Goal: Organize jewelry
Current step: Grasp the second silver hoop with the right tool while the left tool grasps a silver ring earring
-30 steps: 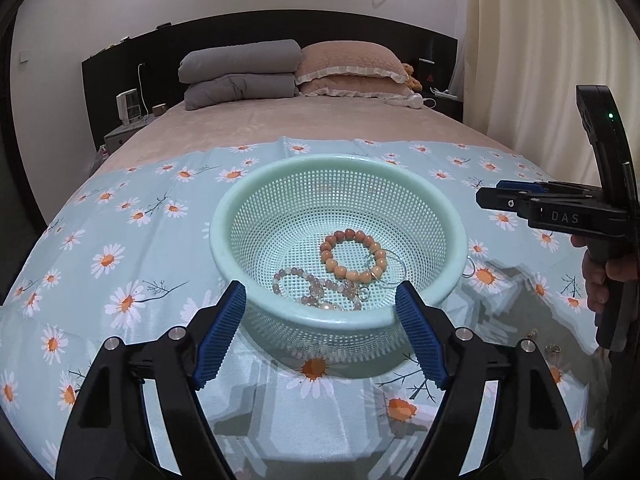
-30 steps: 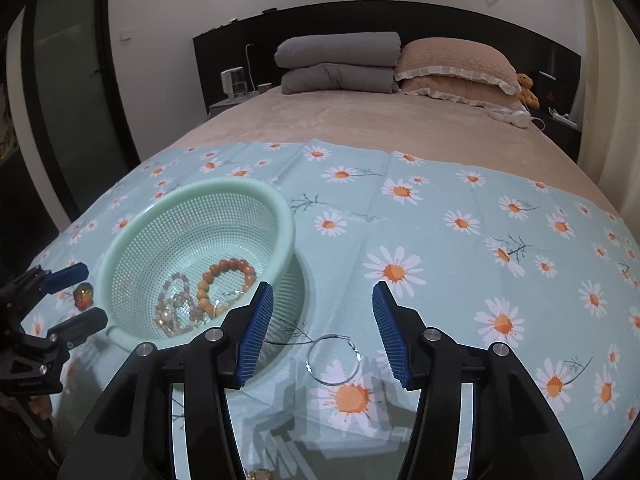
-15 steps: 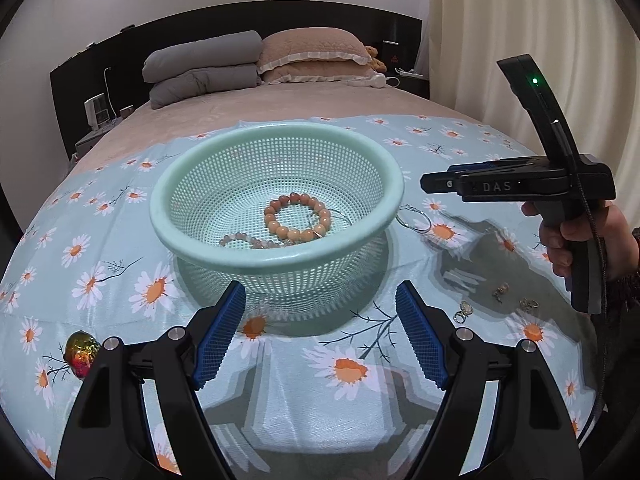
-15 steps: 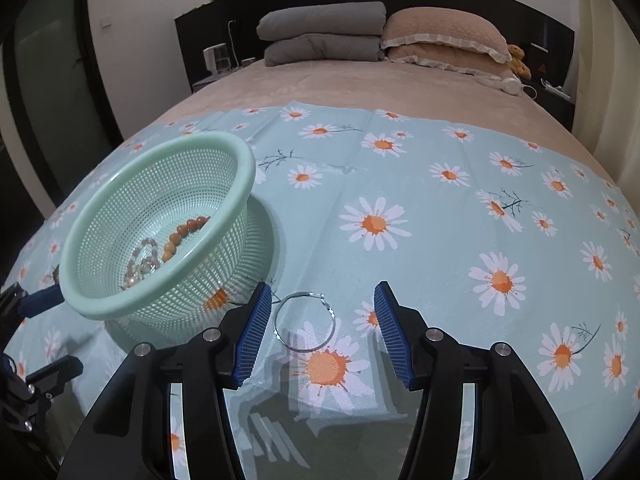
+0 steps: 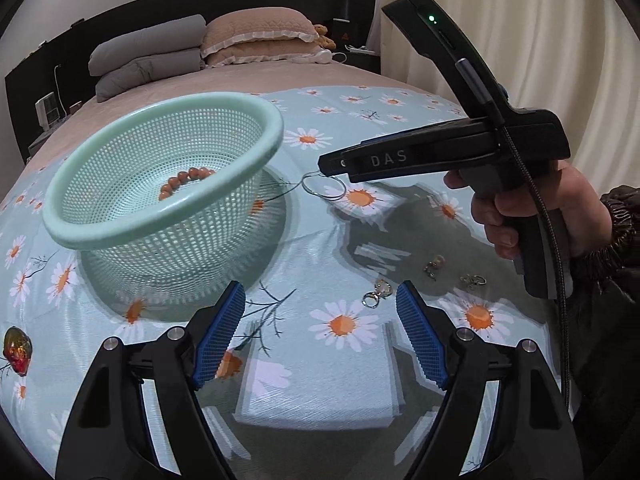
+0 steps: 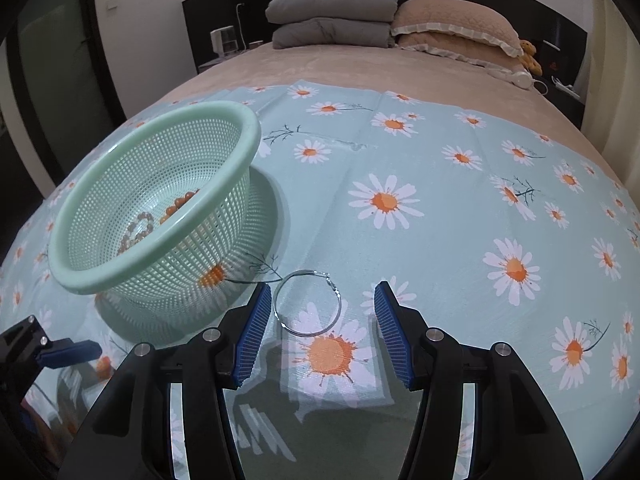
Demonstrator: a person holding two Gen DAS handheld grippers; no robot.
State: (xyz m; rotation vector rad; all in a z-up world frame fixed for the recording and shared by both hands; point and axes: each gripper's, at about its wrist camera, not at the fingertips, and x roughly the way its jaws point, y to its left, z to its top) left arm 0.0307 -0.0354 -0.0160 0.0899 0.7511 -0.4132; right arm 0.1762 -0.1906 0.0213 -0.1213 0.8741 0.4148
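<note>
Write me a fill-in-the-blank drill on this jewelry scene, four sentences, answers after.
1. The bead bracelet lies inside the ____.
2. The silver hoop lies on the cloth in front of the ____ gripper.
3. The cloth is printed with ____.
4. The left gripper holds ____.

Answers: basket; right; daisies; nothing

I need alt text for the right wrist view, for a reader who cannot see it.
The open right gripper hovers over a silver hoop earring lying on a daisy-print cloth on a bed. To the left stands a green mesh basket holding beaded bracelets.
</note>
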